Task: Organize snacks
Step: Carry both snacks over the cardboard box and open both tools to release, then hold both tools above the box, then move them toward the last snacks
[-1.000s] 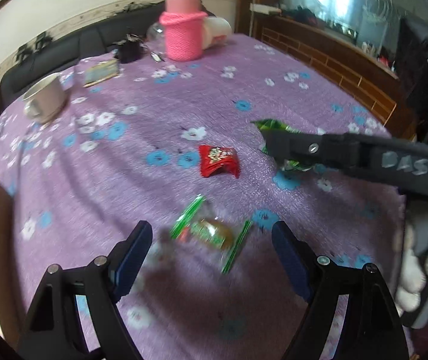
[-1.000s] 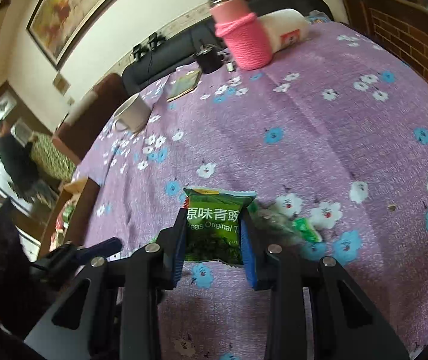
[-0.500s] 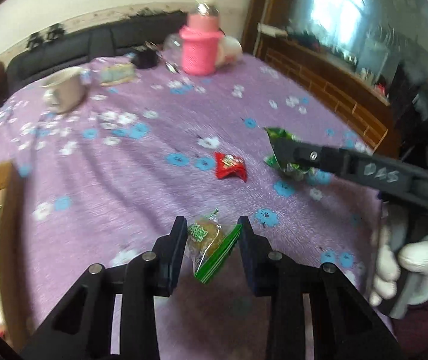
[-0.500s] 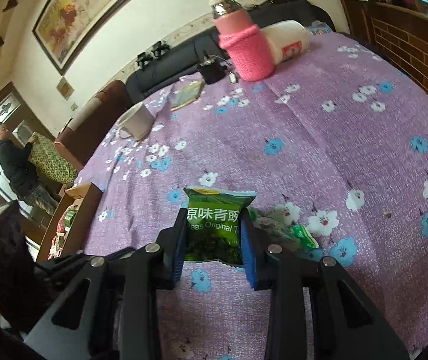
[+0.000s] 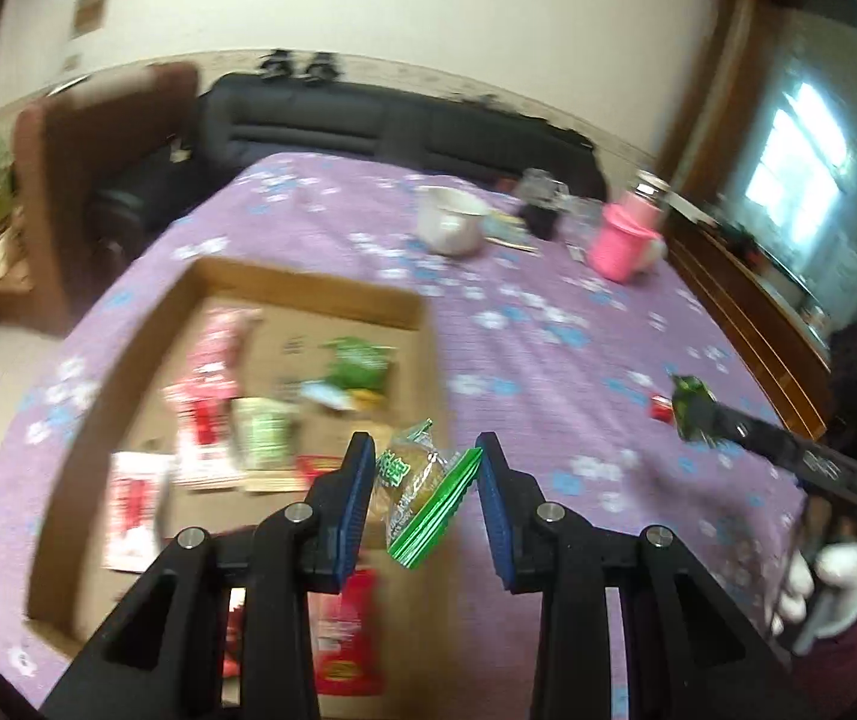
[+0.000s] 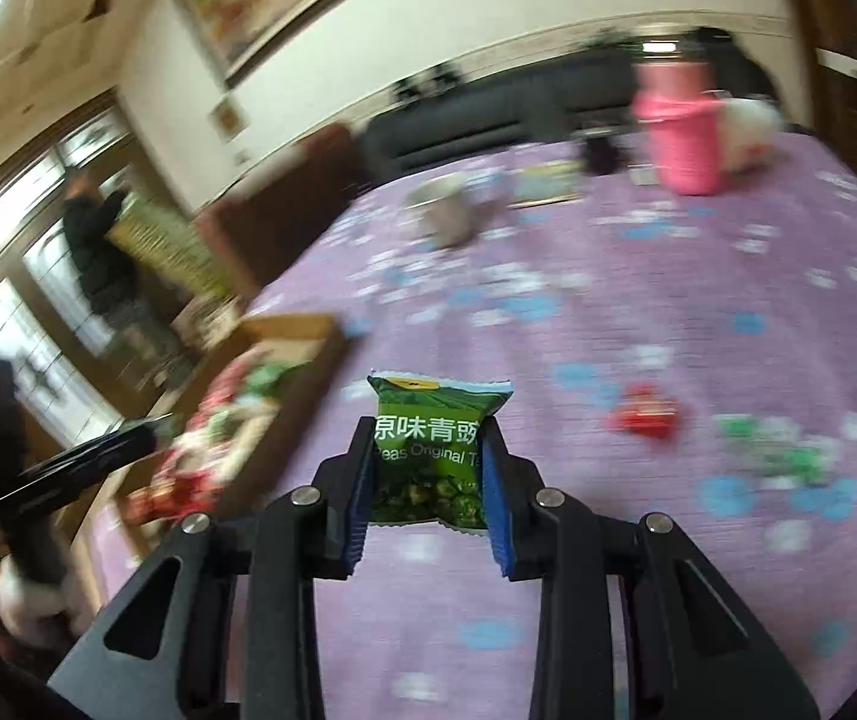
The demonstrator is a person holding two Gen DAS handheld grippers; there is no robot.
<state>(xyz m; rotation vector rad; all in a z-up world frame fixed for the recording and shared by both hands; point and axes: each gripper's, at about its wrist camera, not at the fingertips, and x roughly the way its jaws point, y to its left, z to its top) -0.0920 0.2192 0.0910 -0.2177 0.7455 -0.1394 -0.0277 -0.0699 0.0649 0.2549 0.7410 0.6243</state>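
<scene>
My left gripper [image 5: 422, 480] is shut on a clear, green-edged snack packet [image 5: 419, 489] and holds it above the right edge of a cardboard box [image 5: 302, 291] that has several snack packets in it. My right gripper [image 6: 427, 468] is shut on a green pea packet [image 6: 431, 450] and holds it above the purple tablecloth; it shows at the right of the left wrist view [image 5: 695, 414]. A red snack [image 6: 644, 417] and a green-wrapped snack [image 6: 779, 450] lie on the cloth to the right. The box [image 6: 302, 330] is at the left of the right wrist view.
A white mug [image 5: 449, 228], a pink-sleeved bottle [image 5: 623, 240] and small dark items stand at the table's far side. A brown chair [image 5: 92, 168] and black sofa [image 5: 368, 120] lie beyond. A person [image 6: 98, 258] stands by the window.
My left gripper closed on the clear packet, lifted it and swung left over the box. My right gripper, still holding the pea packet, has also swung left toward the box.
</scene>
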